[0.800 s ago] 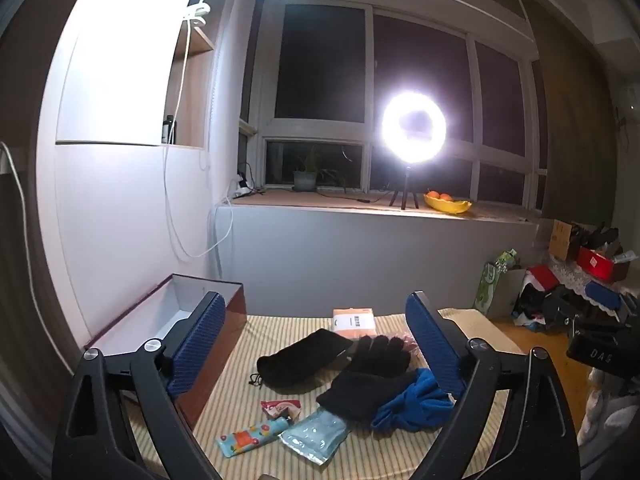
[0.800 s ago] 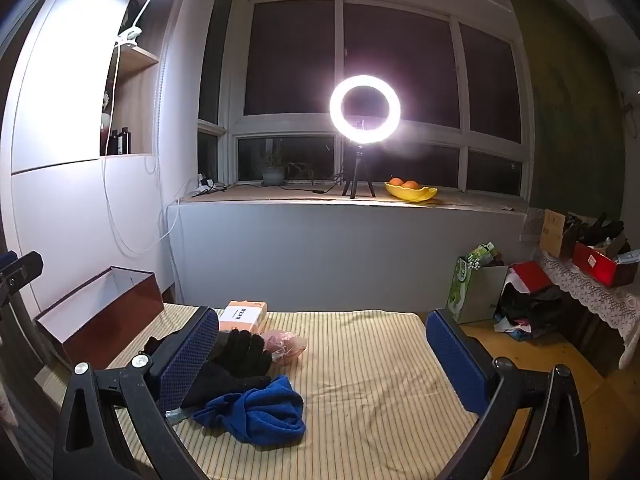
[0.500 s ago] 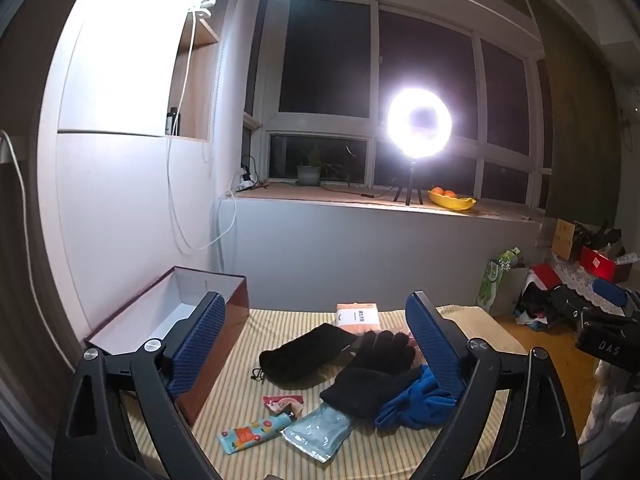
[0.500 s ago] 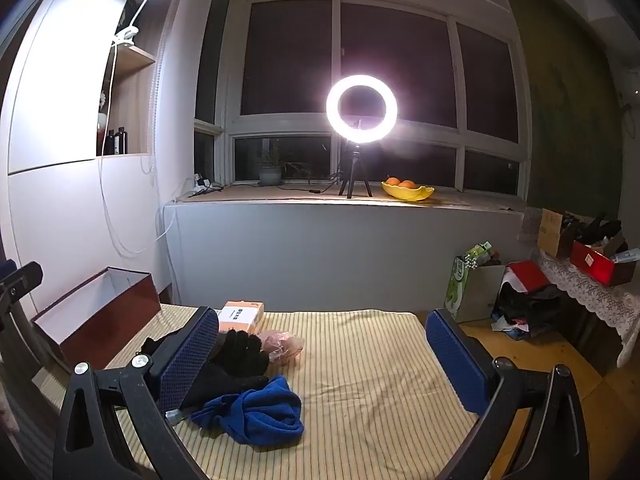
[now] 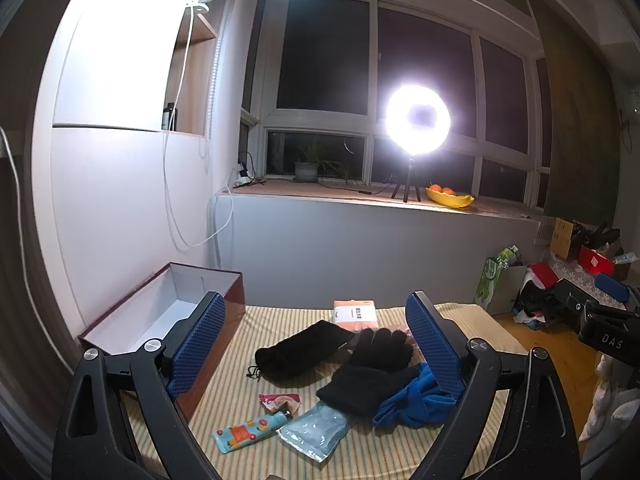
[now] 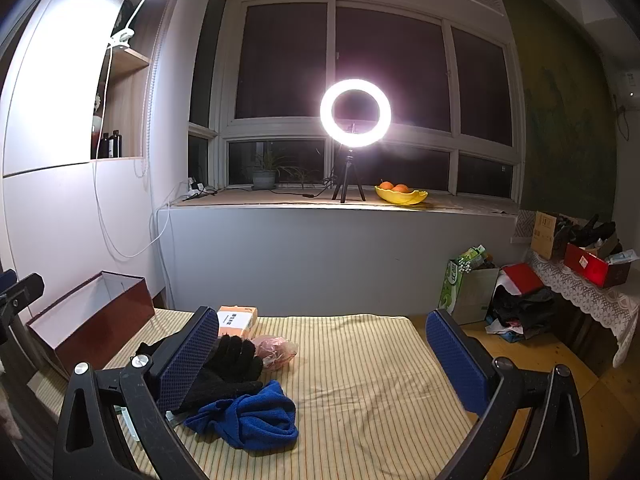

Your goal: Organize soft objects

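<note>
On the striped table (image 5: 280,436) lie black gloves (image 5: 372,372), a blue fleece cloth (image 5: 416,400), a black pouch (image 5: 304,348), a clear blue packet (image 5: 316,434), a printed tube (image 5: 252,428) and an orange-white pack (image 5: 354,314). An open dark-red box (image 5: 168,312) stands at the left. My left gripper (image 5: 316,344) is open and empty above the pile. My right gripper (image 6: 324,360) is open and empty, with the gloves (image 6: 232,372), blue cloth (image 6: 256,416) and a pink bag (image 6: 276,350) by its left finger.
The red box (image 6: 92,316) sits at the table's left edge against the wall. A ring light (image 6: 355,112) and a yellow fruit bowl (image 6: 400,194) stand on the windowsill. Bags and boxes (image 6: 520,292) clutter the floor at right.
The left wrist view has tilted slightly, so the table objects sit a little lower. The right gripper has barely moved. Both stay open.
</note>
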`<action>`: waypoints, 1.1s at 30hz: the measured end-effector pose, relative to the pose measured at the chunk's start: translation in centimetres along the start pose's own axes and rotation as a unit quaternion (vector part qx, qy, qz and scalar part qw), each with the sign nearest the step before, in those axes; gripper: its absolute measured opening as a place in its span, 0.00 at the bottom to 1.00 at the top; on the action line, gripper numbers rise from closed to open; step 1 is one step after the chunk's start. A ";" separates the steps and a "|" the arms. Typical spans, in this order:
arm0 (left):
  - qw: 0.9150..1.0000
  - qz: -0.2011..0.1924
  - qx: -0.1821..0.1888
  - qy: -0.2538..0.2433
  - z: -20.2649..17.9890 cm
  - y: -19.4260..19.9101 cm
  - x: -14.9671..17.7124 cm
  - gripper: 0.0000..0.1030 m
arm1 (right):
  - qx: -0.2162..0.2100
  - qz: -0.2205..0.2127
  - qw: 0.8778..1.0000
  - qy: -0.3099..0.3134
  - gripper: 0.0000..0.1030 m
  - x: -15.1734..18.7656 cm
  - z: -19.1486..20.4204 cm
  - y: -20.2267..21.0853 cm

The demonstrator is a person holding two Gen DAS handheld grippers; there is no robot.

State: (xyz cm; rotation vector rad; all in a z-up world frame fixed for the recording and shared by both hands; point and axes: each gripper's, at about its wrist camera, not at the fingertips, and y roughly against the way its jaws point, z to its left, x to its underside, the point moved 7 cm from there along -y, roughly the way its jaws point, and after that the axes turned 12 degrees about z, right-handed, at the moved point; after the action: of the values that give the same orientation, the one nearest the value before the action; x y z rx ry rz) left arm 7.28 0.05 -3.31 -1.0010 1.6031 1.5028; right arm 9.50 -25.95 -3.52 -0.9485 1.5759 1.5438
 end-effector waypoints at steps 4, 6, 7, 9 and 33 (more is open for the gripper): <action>1.000 0.001 0.001 -0.001 -0.1 0.0 0.0 0.89 | -0.001 0.000 1.000 -0.003 0.99 -0.1 -0.3 -0.2; 1.000 0.002 0.001 -0.001 -0.1 -0.1 0.0 0.89 | 0.000 0.000 1.000 -0.003 0.99 -0.1 -0.3 -0.1; 1.000 0.002 0.001 -0.001 0.0 -0.1 0.0 0.89 | 0.000 0.000 1.000 -0.003 0.99 -0.1 -0.3 -0.2; 1.000 0.003 0.003 0.000 0.0 -0.2 0.0 0.89 | -0.001 0.000 1.000 -0.003 0.99 -0.1 -0.3 -0.2; 1.000 0.004 0.004 -0.003 -0.4 -0.4 -0.2 0.89 | -0.001 0.000 1.000 -0.004 0.99 -0.1 -0.3 -0.3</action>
State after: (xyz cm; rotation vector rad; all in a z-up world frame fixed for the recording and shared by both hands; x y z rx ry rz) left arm 7.67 -0.33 -3.31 -0.9868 1.6092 1.5026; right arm 9.76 -26.26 -3.59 -0.9420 1.5681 1.5477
